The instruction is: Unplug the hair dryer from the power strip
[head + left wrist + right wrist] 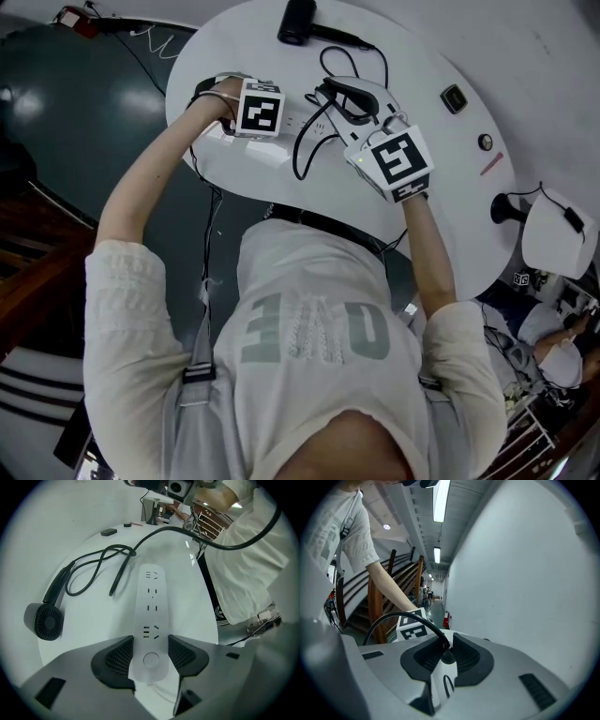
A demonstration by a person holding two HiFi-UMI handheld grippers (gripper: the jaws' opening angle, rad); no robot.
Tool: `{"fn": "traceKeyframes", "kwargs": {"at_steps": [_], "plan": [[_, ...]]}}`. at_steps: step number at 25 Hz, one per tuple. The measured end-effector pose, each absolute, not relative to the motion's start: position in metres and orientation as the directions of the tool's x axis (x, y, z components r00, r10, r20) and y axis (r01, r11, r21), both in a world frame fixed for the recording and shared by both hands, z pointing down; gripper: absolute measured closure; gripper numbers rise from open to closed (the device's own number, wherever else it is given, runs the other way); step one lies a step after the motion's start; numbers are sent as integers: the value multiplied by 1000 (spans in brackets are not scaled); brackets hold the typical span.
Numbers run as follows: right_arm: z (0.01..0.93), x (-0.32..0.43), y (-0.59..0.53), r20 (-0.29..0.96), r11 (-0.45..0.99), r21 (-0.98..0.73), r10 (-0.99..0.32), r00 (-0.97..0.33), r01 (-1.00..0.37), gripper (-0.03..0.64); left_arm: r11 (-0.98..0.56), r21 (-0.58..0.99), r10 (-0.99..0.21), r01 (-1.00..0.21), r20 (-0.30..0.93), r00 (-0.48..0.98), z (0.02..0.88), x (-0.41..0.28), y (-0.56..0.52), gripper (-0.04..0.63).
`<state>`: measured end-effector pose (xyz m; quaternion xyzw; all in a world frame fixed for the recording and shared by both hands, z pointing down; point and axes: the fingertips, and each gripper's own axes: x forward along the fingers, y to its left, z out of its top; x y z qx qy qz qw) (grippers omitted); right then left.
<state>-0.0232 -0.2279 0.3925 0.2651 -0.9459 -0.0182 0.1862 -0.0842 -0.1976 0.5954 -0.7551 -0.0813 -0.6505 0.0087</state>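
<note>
My left gripper [150,641] points straight down, shut on the near end of the white power strip [151,597], which lies flat on the round white table [441,234]. Every socket I can see on the strip is empty. My right gripper [447,656] is raised above the table and shut on the white plug [445,667] of the hair dryer. The black cord [408,618] arcs away from the plug. The black hair dryer [45,620] lies on the table left of the strip, its cord [93,566] looped beside it. In the head view the dryer [296,21] is at the far edge, with the left gripper [260,110] and right gripper [339,96] nearer me.
A small black block [454,98], a round knob [485,142] and a red stick [491,164] lie on the table's right side. A white device [555,230] stands past the right edge, and a person [553,337] sits below it. Wooden stair rails [375,597] stand behind.
</note>
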Motion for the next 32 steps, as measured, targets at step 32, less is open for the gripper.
{"fn": "traceKeyframes", "kwargs": {"at_steps": [32], "plan": [[560, 121, -173, 737, 699, 226, -579, -350, -678, 551, -986, 119, 136, 113, 978, 155, 596, -83, -196, 348]]}}
